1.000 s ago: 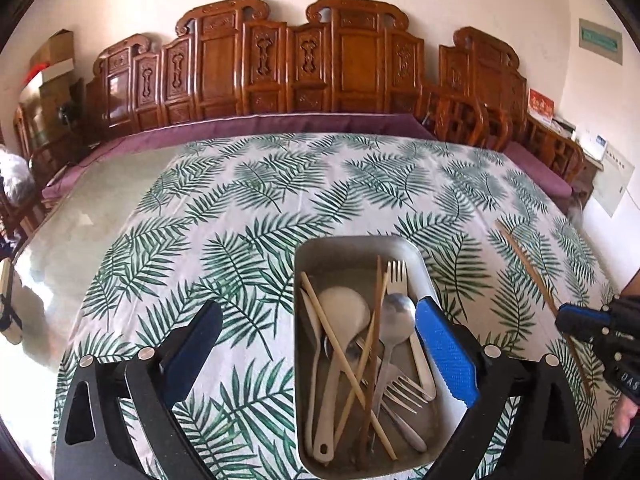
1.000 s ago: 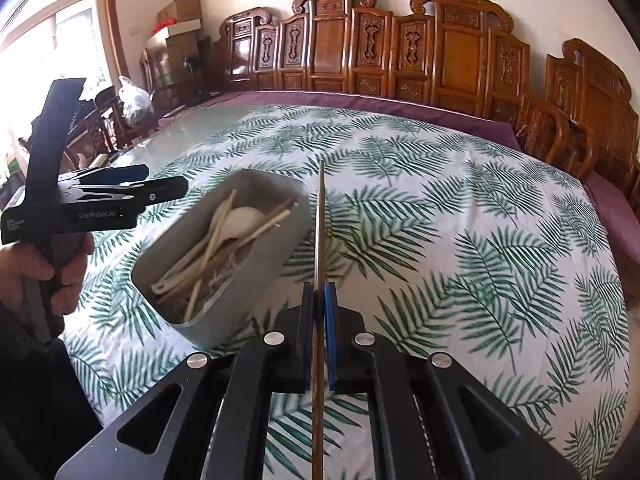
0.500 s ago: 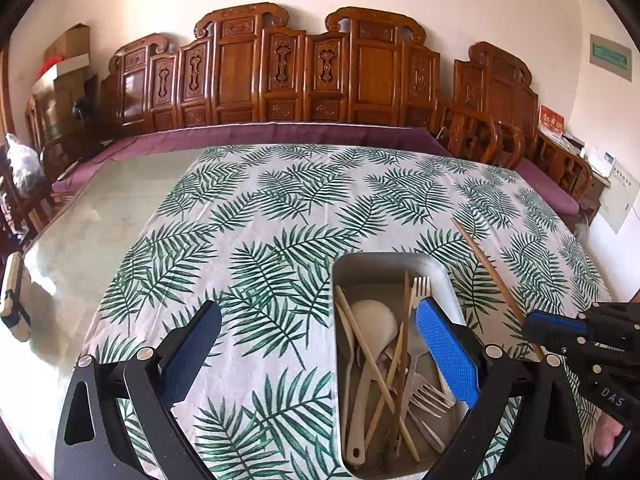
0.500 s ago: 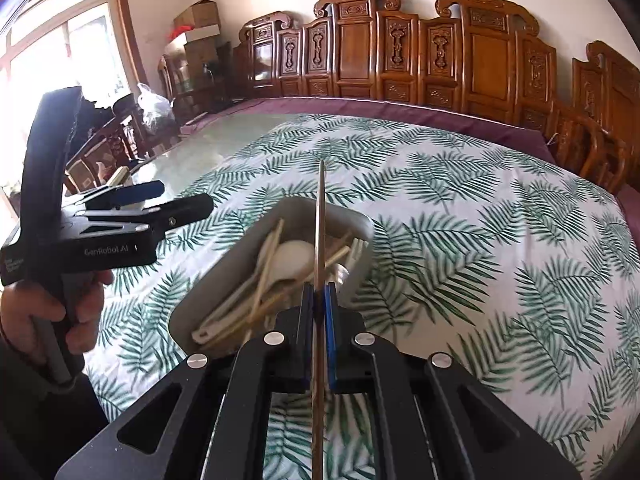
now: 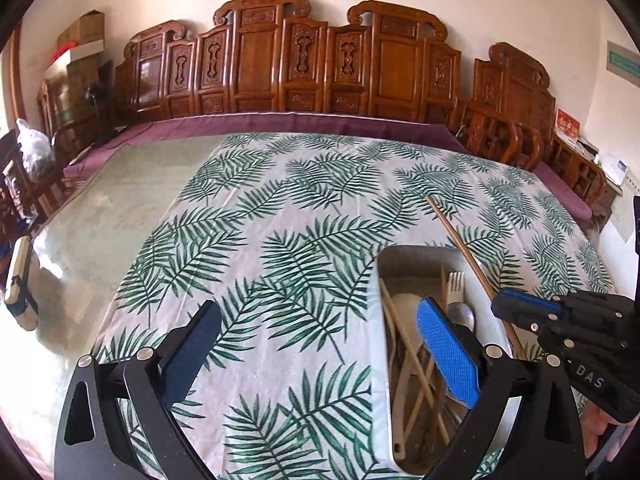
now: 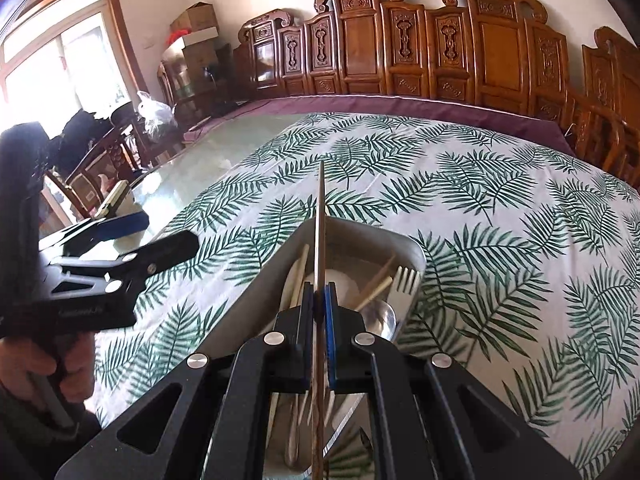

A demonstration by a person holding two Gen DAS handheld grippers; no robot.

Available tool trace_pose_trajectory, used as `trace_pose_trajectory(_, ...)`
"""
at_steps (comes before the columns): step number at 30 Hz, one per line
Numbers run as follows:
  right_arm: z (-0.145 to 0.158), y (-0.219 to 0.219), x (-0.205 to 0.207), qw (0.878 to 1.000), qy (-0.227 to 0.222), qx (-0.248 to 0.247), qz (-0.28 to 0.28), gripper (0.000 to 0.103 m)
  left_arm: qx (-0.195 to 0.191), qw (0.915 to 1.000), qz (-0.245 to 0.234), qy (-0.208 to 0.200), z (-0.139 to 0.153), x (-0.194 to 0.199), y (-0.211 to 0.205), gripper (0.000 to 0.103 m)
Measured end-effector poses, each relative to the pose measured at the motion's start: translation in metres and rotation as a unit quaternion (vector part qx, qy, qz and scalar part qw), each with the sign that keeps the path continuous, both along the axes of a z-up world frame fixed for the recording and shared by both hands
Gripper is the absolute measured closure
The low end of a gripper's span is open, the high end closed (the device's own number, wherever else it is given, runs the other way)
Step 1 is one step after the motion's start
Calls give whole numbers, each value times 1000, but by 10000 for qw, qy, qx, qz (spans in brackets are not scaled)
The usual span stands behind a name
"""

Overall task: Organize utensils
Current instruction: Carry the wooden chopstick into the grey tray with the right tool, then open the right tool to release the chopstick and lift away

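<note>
You have a large table [image 5: 100, 216] with a pale, glossy top, and a white cloth printed with green palm fronds [image 5: 304, 216] covers most of it, leaving the left part bare. Along the far edge a purple cloth [image 5: 304, 122] shows from under the leaf print. Directly on the printed cloth sits your grey metal tray [image 6: 256, 288], loaded with utensils, near your edge of the table in both wrist views.

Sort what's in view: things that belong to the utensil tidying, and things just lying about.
Job: metal tray holding fork, spoons and chopsticks; brown chopstick clamped in right gripper; left gripper, open.

Lying about: cardboard boxes, plastic bag, carved chairs.
</note>
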State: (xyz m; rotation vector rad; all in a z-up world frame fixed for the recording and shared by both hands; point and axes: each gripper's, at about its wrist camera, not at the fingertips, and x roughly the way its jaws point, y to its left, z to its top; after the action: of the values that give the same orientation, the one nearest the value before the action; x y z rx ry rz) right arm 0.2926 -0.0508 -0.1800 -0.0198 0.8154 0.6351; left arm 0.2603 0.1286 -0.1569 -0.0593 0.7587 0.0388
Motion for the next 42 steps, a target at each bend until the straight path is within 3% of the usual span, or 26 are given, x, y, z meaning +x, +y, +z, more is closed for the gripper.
trace_pose_trajectory(10, -31, 13, 11, 9989, 392, 45, -249, 97, 87, 10000, -27, -12, -1, -1, -2, 9)
trace_pose_trajectory(20, -47, 23, -1, 9982, 527, -232, -159, 96, 115, 9999, -21, -13, 0, -1, -4, 9)
trace_pose_trajectory(30, -32, 11, -11, 9997, 220, -72, -16, 95, 116, 9999, -20, 13, -2, 0, -5, 9)
trace_pose_trajectory(32, -27, 4, -15, 9999, 124, -98, -49, 85, 135, 9999, -35, 8, -2, 0, -7, 9)
trace_pose_trajectory(36, -13, -15, -27, 9996, -114, -190, -152, 82, 82, 10000, -55, 5, -1, -4, -9, 9)
trace_pose_trajectory(42, 8, -51, -49, 9984, -262, -155, -469, 62, 19, 9999, -109, -23, 4, -16, -21, 9)
